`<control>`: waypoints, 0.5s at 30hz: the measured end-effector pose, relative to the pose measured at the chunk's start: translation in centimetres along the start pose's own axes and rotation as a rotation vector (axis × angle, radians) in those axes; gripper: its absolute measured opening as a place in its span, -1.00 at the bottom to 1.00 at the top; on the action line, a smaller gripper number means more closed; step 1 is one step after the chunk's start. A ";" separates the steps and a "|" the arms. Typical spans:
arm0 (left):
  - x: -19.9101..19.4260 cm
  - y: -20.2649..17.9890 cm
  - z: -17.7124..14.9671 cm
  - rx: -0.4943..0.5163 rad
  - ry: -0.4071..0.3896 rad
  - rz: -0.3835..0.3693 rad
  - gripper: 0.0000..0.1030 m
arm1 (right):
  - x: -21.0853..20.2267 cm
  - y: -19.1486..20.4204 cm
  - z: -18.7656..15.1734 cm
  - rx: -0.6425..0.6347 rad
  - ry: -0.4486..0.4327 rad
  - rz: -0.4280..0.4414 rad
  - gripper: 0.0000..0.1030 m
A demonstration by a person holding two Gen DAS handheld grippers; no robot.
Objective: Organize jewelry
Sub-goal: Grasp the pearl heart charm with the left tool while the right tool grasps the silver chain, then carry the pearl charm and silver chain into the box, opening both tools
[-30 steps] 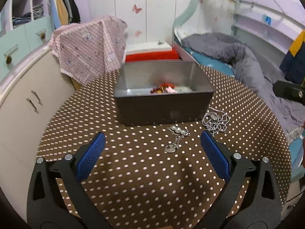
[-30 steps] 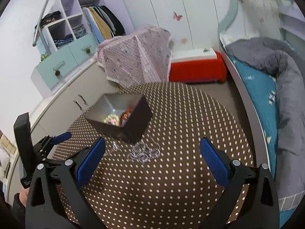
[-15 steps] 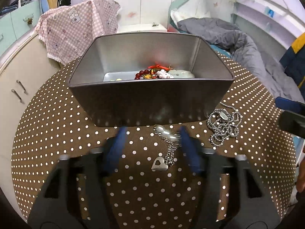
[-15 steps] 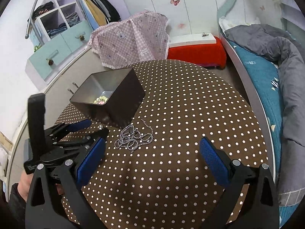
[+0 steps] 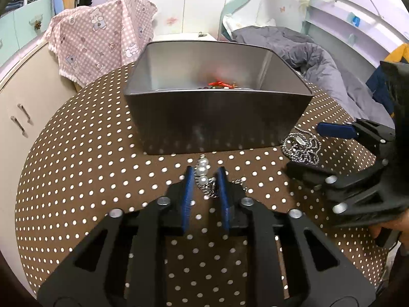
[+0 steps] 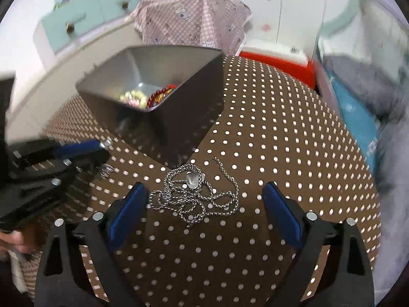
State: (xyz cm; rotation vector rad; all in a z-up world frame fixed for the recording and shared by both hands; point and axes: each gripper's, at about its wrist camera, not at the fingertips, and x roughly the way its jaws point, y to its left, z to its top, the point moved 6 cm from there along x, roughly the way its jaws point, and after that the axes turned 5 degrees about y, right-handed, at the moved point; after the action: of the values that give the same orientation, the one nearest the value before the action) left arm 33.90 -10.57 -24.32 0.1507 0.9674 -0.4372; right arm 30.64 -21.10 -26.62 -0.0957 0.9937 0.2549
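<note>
A dark metal box [image 5: 219, 120] stands on the brown polka-dot table [image 5: 84, 179] and holds red and pale jewelry [image 5: 221, 84]. My left gripper [image 5: 204, 179] is shut on a pearl and chain bracelet [image 5: 203, 171] just in front of the box. A tangled silver chain necklace [image 6: 196, 194] lies on the table, also in the left wrist view [image 5: 303, 148]. My right gripper [image 6: 204, 204] is open, its blue pads [image 6: 127, 209] on either side of the necklace and just short of it. The box [image 6: 163, 117] and my left gripper [image 6: 84, 151] show in the right wrist view.
A pink checked cloth [image 5: 102, 38] hangs over something behind the table. Beige cabinets [image 5: 23, 107] stand to the left. A bed with a grey duvet [image 5: 319, 56] lies to the right. A red and white box [image 6: 278, 61] sits behind the table.
My left gripper has moved in and shut on the pearl bracelet. My right gripper has come down and forward until its open pads flank the silver necklace.
</note>
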 end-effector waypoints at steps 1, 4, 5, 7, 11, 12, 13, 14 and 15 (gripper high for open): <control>0.1 -0.1 0.1 0.003 -0.001 0.006 -0.55 | -0.2 0.2 0.0 -0.009 -0.008 0.006 0.02; 0.2 0.2 0.3 -0.007 -0.002 -0.001 -0.57 | -0.5 0.3 -0.4 -0.011 -0.010 0.019 -0.62; 0.2 0.3 0.2 -0.008 -0.003 -0.003 -0.66 | -0.7 0.2 -0.6 -0.001 -0.009 0.036 -0.64; -0.1 0.5 0.0 -0.022 -0.001 -0.035 -0.81 | -1.1 0.2 -0.9 0.016 -0.010 0.068 -0.66; -1.4 0.9 -1.1 -0.038 -0.010 -0.055 -0.81 | -3.2 0.4 -1.5 0.041 -0.040 0.118 -0.87; -1.8 1.1 -1.3 -0.043 -0.016 -0.058 -0.81 | -4.0 0.3 -1.6 0.039 -0.053 0.124 -0.87; -2.2 1.2 -1.4 -0.044 -0.022 -0.056 -0.81 | -4.4 0.5 -1.4 0.037 -0.061 0.131 -0.87; -2.7 1.3 -1.6 -0.042 -0.031 -0.051 -0.81 | -4.9 0.4 -1.2 0.034 -0.068 0.139 -0.87; -3.1 1.3 -1.6 -0.042 -0.037 -0.051 -0.81 | -5.3 0.4 -1.1 0.033 -0.076 0.143 -0.87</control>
State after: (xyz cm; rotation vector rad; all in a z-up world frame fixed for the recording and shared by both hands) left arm 31.71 -8.00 -22.75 0.0794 0.9447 -0.4651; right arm 26.83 -21.82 -22.76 0.0147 0.9298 0.3702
